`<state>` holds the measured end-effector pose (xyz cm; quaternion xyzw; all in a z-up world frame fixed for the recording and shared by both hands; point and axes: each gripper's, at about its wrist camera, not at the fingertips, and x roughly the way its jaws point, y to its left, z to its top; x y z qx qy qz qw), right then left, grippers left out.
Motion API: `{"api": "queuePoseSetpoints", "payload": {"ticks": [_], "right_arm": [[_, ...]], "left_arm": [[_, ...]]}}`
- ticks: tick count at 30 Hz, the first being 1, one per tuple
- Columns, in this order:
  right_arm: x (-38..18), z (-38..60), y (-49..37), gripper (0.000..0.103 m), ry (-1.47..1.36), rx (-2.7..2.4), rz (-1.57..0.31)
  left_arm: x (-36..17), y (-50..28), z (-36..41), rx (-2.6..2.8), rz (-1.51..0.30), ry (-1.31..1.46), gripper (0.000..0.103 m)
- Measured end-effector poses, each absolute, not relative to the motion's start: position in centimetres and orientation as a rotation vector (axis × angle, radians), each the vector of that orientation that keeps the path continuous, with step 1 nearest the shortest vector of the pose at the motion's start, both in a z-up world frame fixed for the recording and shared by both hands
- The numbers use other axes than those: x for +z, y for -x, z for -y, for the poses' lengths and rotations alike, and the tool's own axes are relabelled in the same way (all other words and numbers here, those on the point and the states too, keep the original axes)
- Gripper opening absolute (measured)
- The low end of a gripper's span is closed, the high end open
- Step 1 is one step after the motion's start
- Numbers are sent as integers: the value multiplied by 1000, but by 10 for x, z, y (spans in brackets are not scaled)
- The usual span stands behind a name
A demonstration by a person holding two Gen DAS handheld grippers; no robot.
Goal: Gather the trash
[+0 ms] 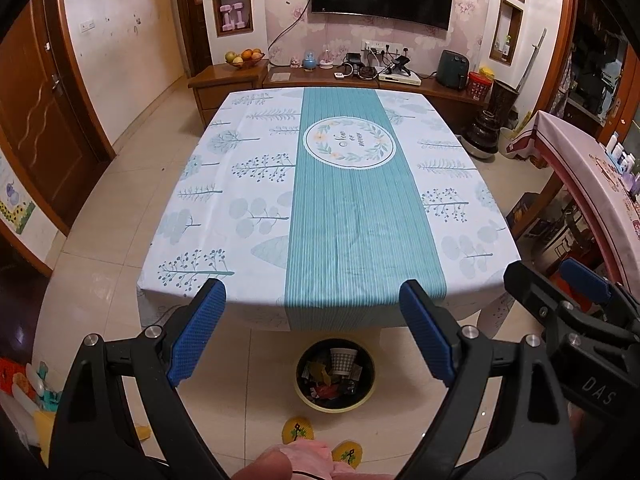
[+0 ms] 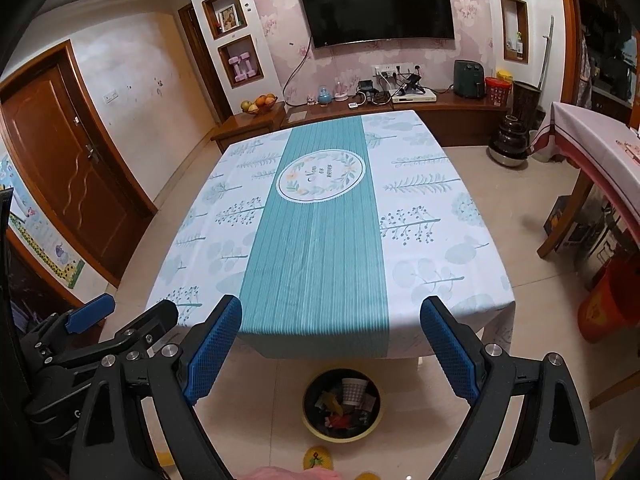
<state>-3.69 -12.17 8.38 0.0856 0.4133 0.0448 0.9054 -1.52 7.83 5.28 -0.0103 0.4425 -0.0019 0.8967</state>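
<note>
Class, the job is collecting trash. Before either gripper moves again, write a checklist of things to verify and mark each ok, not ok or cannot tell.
1. Left gripper open, holding nothing: ok.
2. Right gripper open, holding nothing: ok.
3. Tablecloth free of visible trash: ok.
4. Trash bin on the floor in front of the table, in view: ok.
5. Paper cup and wrappers inside the bin: ok.
6. Trash elsewhere on the floor: cannot tell.
</note>
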Motion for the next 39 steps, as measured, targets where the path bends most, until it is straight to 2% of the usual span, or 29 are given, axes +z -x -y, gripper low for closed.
{"api": "queuePoseSetpoints", "payload": {"ticks": [39], "right_arm": [[82,129,40,92,-183,92,-854]], "left_arm": [[54,27,-66,-10,-932,23,87]]}}
